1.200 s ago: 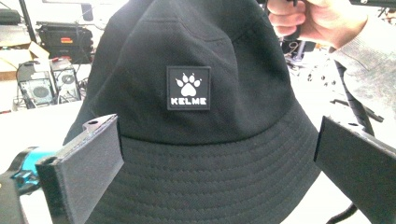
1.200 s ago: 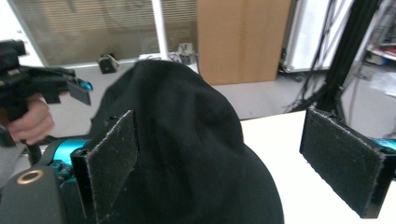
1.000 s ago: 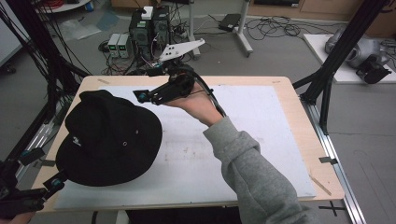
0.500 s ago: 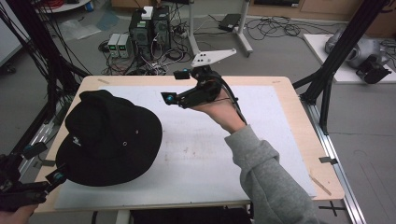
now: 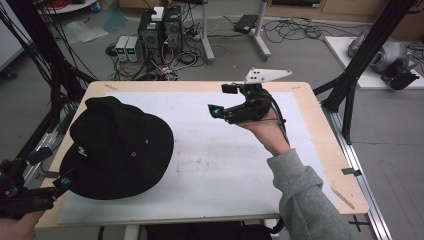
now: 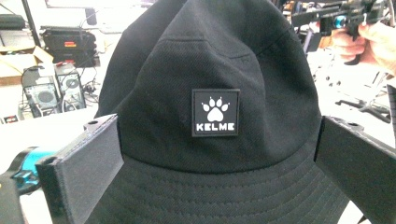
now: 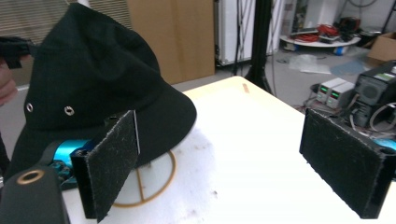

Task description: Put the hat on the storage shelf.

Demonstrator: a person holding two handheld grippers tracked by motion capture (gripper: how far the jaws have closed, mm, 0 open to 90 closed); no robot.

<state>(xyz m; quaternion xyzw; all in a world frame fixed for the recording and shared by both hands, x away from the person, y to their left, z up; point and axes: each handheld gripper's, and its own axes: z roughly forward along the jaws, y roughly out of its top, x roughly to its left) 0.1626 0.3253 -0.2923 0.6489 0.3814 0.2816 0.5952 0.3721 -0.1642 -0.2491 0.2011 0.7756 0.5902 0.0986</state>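
Left gripper (image 5: 47,167) sits low at the near-left corner of the tabletop (image 5: 215,200), jaws spread wide, holding nothing. In the left gripper view (image 6: 219,186) the black bucket hat (image 6: 215,84) sits between the two jaws; can't tell if either pad touches the brim. Hat has a square KELME paw patch (image 6: 215,113) facing that camera.

Hat (image 5: 120,145) rests on the left half of the white mat (image 5: 230,165), crown up, brim flat, eyelets on the side.

Right gripper (image 5: 222,100) is held in the air over the far-right part of the mat, well apart from the hat, pointing left toward it. Jaws wide open and empty in the right gripper view (image 7: 224,168); hat (image 7: 93,79) beyond the left jaw.

Beyond the tabletop: computer towers (image 5: 160,30) and cables on the floor.
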